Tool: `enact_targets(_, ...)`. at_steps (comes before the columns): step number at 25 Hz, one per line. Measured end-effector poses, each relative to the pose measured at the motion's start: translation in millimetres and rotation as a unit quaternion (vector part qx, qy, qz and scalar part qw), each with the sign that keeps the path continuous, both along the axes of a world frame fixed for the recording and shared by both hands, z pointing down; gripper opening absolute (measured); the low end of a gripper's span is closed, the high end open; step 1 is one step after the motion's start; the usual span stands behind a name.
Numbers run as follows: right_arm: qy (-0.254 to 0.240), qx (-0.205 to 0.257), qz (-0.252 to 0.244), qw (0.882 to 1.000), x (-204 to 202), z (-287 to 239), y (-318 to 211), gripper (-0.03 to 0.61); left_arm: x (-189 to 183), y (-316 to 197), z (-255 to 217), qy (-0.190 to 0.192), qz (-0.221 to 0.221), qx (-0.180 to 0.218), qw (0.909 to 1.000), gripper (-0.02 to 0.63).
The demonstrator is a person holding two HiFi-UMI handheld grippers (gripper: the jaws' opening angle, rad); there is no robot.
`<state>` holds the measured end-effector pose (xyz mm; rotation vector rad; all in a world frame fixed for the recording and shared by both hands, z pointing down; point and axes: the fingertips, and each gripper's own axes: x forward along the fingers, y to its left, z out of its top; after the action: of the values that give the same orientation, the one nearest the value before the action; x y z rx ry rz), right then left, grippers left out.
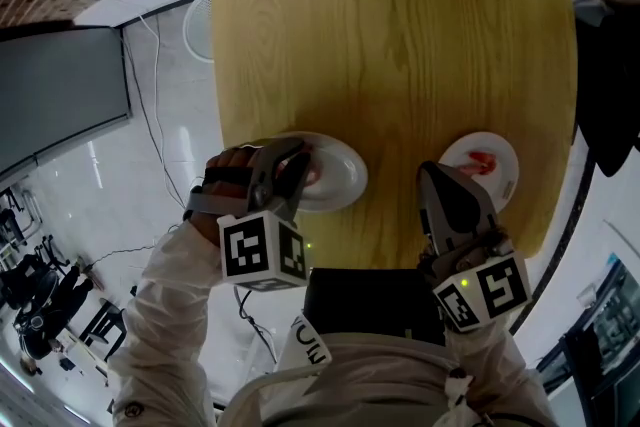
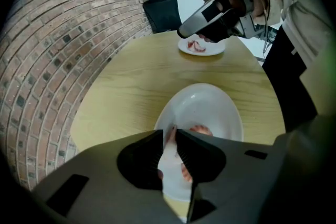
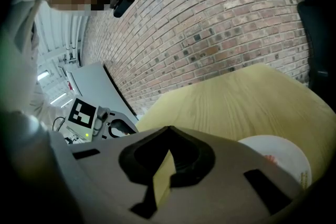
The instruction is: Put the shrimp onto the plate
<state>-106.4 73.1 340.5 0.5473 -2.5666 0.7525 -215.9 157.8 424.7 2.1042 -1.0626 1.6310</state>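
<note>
The left tool (image 2: 169,132) is almost closed, and a pink shrimp (image 2: 171,137) sits in the narrow gap at its tips, seemingly pinched. I judge the shrimp light, soft and slick, so it is best held across its thick middle with gentle pressure. Tool and shrimp hang right over the white plate (image 2: 210,102), near its close rim, on the wooden counter (image 2: 136,76). Farther off, a small plate (image 2: 210,52) carries more shrimp (image 2: 197,45). The right tool (image 3: 169,129) hovers beside it, tips together and empty.
</note>
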Motion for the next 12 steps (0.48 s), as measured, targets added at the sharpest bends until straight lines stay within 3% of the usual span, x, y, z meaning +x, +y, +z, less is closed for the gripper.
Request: enact_targets(12,0.003,-0.002,0.016,1.000,7.6,1.5,0.2,0.023,3.0,-1.7,-2.8,0.017,0.000,0.008,0.9998,0.067)
